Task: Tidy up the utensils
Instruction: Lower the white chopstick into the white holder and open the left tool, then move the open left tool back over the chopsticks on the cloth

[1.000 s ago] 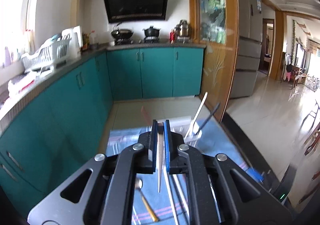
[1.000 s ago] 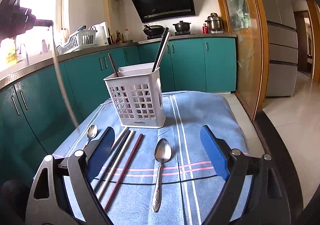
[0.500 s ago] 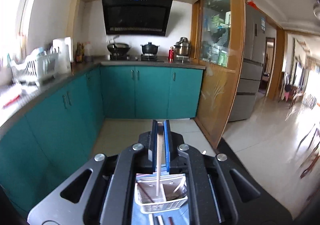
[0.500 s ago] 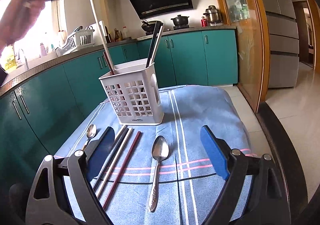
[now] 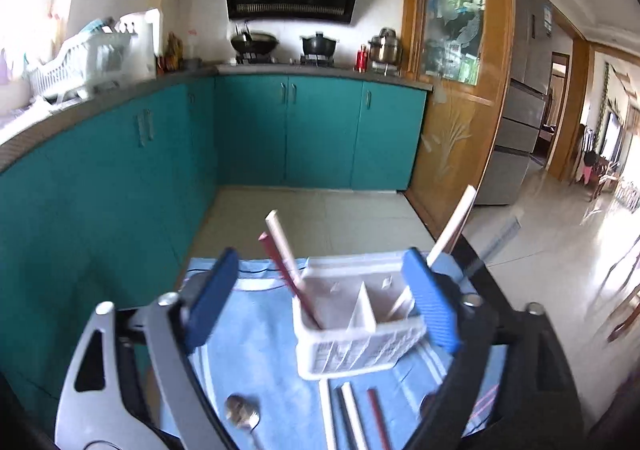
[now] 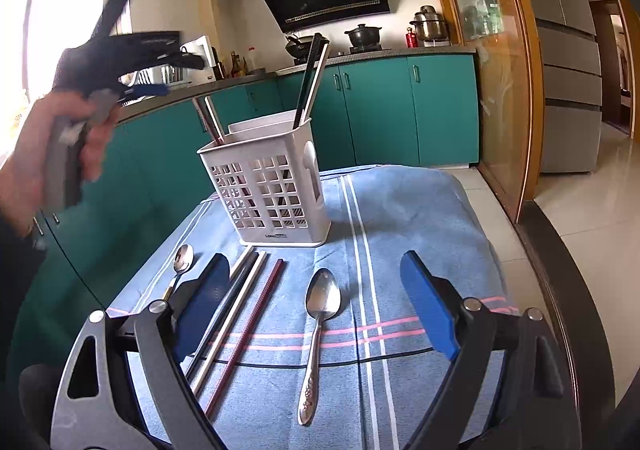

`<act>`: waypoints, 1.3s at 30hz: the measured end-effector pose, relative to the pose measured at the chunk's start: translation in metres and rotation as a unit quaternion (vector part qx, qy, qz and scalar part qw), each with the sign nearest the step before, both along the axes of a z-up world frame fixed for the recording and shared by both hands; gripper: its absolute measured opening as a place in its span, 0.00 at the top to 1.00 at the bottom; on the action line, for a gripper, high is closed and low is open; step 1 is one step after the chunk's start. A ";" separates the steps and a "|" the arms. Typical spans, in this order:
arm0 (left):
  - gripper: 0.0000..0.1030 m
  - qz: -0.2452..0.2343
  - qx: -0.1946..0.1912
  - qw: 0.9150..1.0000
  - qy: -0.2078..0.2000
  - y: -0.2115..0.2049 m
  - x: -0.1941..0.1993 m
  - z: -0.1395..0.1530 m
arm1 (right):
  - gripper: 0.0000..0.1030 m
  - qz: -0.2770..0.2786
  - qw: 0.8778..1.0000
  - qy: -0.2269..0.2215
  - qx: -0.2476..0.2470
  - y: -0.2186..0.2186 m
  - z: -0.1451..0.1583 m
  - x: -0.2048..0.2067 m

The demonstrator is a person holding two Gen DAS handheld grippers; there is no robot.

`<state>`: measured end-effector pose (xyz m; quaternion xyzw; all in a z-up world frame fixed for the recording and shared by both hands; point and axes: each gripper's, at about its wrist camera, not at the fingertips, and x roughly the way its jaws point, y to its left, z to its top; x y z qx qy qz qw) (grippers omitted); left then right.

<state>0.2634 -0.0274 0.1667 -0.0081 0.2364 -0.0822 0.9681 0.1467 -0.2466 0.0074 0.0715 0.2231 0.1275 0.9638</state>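
A white slotted caddy (image 6: 268, 190) stands on the blue striped cloth (image 6: 420, 210). In the left wrist view the caddy (image 5: 352, 330) holds a pale chopstick (image 5: 280, 238) and a red one (image 5: 276, 258) in its left compartment, and two more chopsticks (image 5: 456, 218) in its right. My left gripper (image 5: 320, 302) hovers above and before the caddy, its jaws opening with nothing between them. A hand holds it at the upper left of the right wrist view (image 6: 172, 62). My right gripper (image 6: 316, 302) stands open over a large spoon (image 6: 322, 298). Loose chopsticks (image 6: 244, 298) and a small spoon (image 6: 183, 258) lie beside it.
Teal cabinets (image 6: 372, 106) run along the left and far walls under a counter with pots and a dish rack (image 5: 76, 66). A wooden glass partition (image 6: 496, 70) stands at the right. The table's dark edge (image 6: 560, 250) drops to a tiled floor.
My left gripper came down over the caddy and spread its jaws, letting go of the pale chopstick, which now stands in the left compartment. The right gripper has kept still.
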 end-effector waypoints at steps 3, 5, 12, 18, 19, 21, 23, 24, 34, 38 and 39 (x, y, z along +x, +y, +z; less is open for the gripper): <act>0.08 0.015 0.018 1.000 -0.013 0.003 -0.053 -0.019 | 0.17 -0.001 1.000 0.000 -0.008 0.004 -0.001 0.000; 0.08 0.016 0.040 0.999 0.000 0.001 -0.085 -0.043 | 0.17 -0.004 1.000 0.001 -0.012 0.006 -0.003 0.000; 0.08 -0.004 0.053 0.998 0.040 -0.007 -0.158 -0.118 | 0.17 -0.018 0.999 0.010 -0.037 0.018 -0.007 -0.009; 0.09 -0.015 0.033 0.997 0.062 0.006 -0.161 -0.143 | 0.17 -0.021 0.998 0.020 -0.057 0.028 -0.015 -0.011; 0.09 -0.013 0.029 0.997 0.065 0.009 -0.160 -0.143 | 0.17 -0.020 0.998 0.021 -0.059 0.029 -0.016 -0.011; 0.09 -0.014 0.024 0.997 0.072 0.010 -0.159 -0.143 | 0.17 -0.021 0.998 0.022 -0.061 0.031 -0.018 -0.010; 0.10 -0.015 0.023 0.997 0.068 0.012 -0.160 -0.140 | 0.17 -0.021 0.998 0.024 -0.062 0.032 -0.020 -0.009; 0.10 -0.016 0.023 0.997 0.067 0.013 -0.160 -0.139 | 0.17 -0.021 0.998 0.024 -0.063 0.033 -0.020 -0.009; 0.10 -0.019 0.027 0.997 0.070 0.011 -0.160 -0.141 | 0.17 -0.016 0.998 0.023 -0.064 0.034 -0.019 -0.010; 0.11 -0.019 0.030 0.997 0.075 0.009 -0.157 -0.145 | 0.17 -0.014 0.998 0.022 -0.061 0.034 -0.018 -0.011; 0.12 -0.018 0.031 0.996 0.076 0.008 -0.156 -0.145 | 0.17 -0.013 0.998 0.023 -0.060 0.034 -0.018 -0.011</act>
